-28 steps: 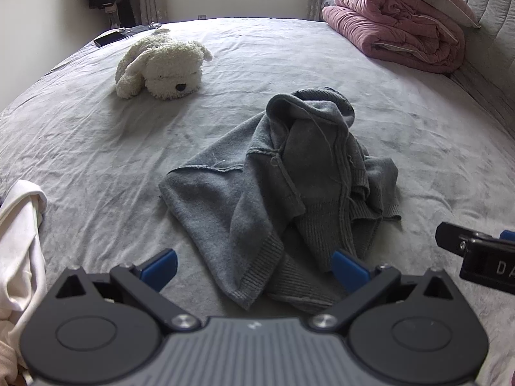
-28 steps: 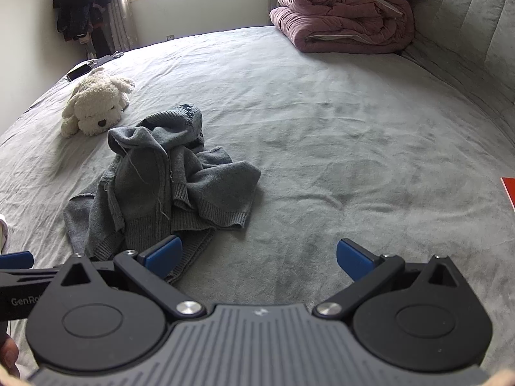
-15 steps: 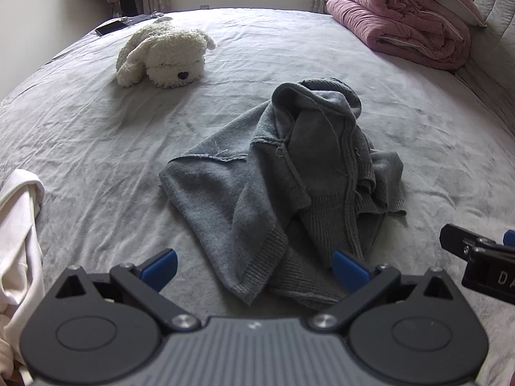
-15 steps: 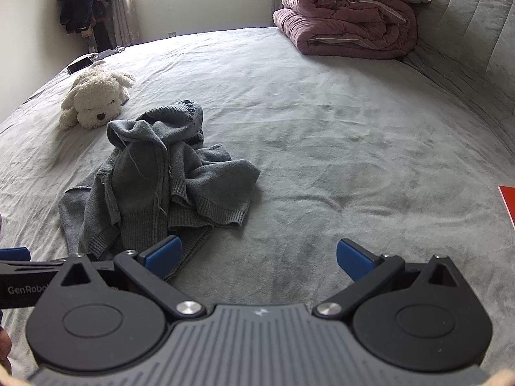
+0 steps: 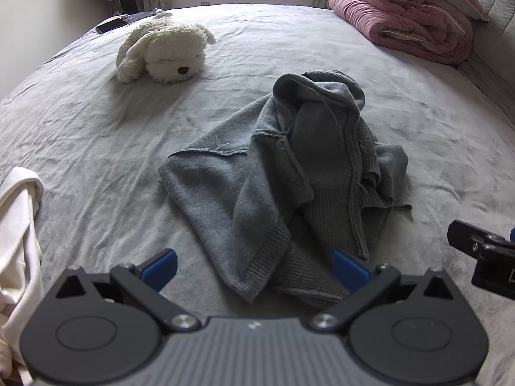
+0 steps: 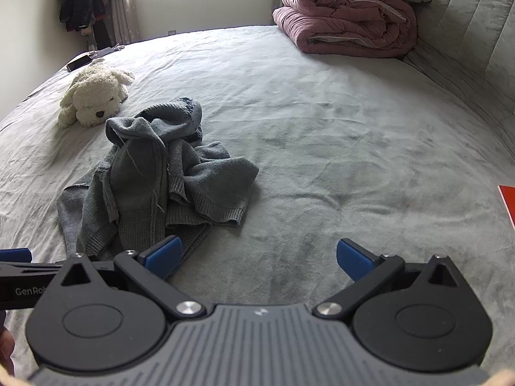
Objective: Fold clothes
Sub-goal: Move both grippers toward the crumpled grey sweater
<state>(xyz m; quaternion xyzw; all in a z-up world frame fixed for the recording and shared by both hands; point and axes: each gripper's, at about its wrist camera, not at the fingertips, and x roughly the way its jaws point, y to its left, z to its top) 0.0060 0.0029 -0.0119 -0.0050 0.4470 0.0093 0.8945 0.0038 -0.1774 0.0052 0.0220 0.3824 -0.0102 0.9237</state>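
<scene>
Grey bed (image 5: 80, 135) fills both views | sweater (image 5: 283, 177) lies crumpled mid-bed, unfolded | I hold left gripper (image 5: 254, 265) over its near hem, jaws spread, empty | right gripper (image 6: 257, 255) just right, likewise released, ready to flatten.

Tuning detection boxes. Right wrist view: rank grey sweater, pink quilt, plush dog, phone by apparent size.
1. grey sweater, pink quilt: look about alike. The quilt lies much farther away, so it is probably bigger in truth.
2. plush dog.
3. phone, smallest and farthest away.
</scene>
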